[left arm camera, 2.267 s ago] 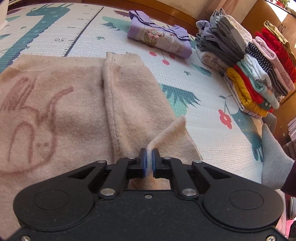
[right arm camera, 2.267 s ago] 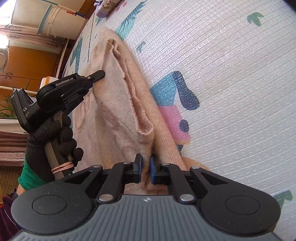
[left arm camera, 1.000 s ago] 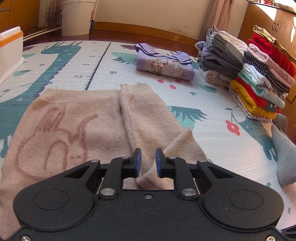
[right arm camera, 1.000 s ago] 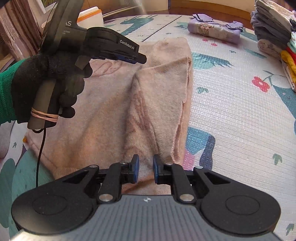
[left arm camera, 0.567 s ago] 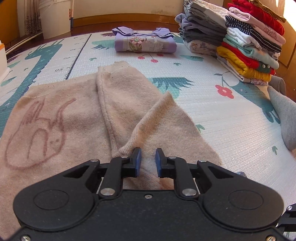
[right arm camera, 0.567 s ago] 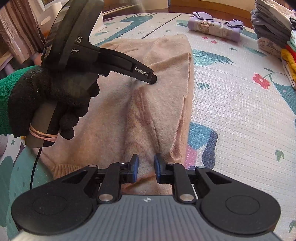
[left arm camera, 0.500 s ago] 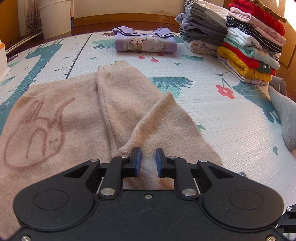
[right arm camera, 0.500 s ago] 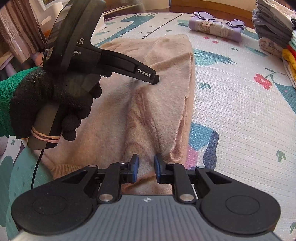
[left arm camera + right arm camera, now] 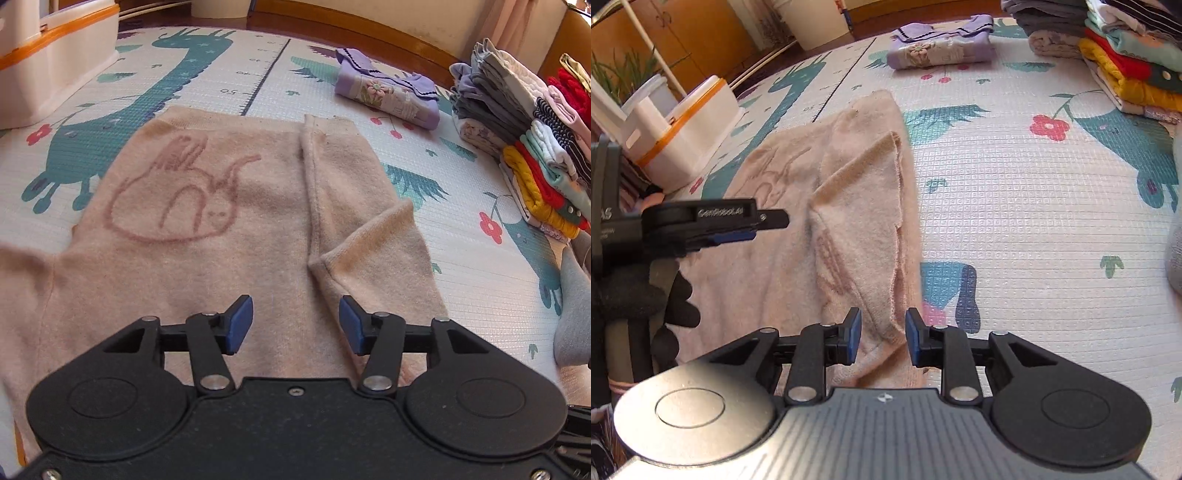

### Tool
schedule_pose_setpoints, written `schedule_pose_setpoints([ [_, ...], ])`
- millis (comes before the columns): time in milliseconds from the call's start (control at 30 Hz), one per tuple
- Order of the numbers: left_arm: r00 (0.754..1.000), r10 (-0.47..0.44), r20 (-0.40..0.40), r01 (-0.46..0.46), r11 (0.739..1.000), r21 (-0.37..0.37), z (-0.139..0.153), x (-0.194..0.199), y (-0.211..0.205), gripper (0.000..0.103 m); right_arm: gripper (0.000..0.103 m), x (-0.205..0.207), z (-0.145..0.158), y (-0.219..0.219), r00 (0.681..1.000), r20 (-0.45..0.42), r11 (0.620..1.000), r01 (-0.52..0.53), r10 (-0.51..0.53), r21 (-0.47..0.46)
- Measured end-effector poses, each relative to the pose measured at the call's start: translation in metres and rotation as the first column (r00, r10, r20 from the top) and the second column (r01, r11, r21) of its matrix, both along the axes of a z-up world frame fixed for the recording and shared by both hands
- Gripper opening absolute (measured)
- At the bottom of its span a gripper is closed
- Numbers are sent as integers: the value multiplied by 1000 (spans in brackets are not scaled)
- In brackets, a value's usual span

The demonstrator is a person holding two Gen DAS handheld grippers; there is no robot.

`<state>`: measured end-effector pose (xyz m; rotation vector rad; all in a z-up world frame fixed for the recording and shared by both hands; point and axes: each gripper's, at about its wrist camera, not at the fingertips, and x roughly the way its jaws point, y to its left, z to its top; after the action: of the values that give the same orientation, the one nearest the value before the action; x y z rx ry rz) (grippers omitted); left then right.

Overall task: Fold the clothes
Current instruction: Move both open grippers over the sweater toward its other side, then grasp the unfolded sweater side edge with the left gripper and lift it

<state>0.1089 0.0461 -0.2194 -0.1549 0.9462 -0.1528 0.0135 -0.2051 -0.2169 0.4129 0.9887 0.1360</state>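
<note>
Beige sweater (image 9: 229,254) spread flat on the play mat (image 9: 461,266) — hem pointed away, one sleeve (image 9: 373,243) folded in.
Left gripper (image 9: 296,324) and right gripper (image 9: 882,336) are held just above it — both jaws spread wide, nothing gripped.

A beige knit sweater (image 9: 207,258) with a faint rabbit outline lies flat on the mat, its sleeve (image 9: 373,240) folded inward at 3 o'clock.
</note>
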Motion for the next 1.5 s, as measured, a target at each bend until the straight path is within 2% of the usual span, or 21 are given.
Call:
schedule_pose_setpoints([
  [67,996,89,-20,-90,996,-21,7,-16,25,56,36,5,7,-30,992,-27,988,124,-122,93],
  [167,974,221,-54,-224,973,-48,17,-39,61,57,44,11,19,-62,968,-70,946,250,-240,207],
  [233,950,302,-84,-306,952,-32,21,-54,83,57,44,20,32,-68,969,-58,937,248,-241,247],
  [300,912,394,-115,-400,916,-34,21,-69,105,57,44,30,45,-65,976,-39,939,217,-215,266],
  [367,860,488,-150,-501,863,-61,20,-86,128,57,44,34,56,-56,981,-25,941,193,-193,280],
  [500,738,644,-203,-674,721,-162,12,-119,160,57,45,27,65,-24,994,-19,954,110,-109,279],
  [667,606,742,-287,-794,541,-278,-12,-155,185,56,47,9,51,22,996,-63,976,-47,62,212],
  [733,568,764,-305,-817,480,-318,-20,-166,191,56,47,4,42,35,989,-90,978,-99,117,181],
  [767,561,769,-305,-820,465,-334,-23,-167,192,56,47,2,37,38,986,-104,979,-114,132,169],
  [900,555,769,-318,-817,431,-382,-32,-163,196,54,47,1,21,37,981,-154,981,-93,120,169],
  [1067,505,758,-413,-833,302,-463,-54,-175,205,42,50,2,8,41,976,-184,980,-84,117,179],
  [1367,540,746,-391,-774,258,-578,-68,-177,219,40,51,-1,-7,54,964,-216,979,-119,154,167],
  [1433,546,743,-387,-766,256,-590,-70,-178,222,39,52,-1,-9,54,963,-224,979,-112,149,169],
  [1500,558,742,-373,-754,265,-602,-72,-179,223,39,52,0,-12,54,962,-230,979,-110,148,170],
])
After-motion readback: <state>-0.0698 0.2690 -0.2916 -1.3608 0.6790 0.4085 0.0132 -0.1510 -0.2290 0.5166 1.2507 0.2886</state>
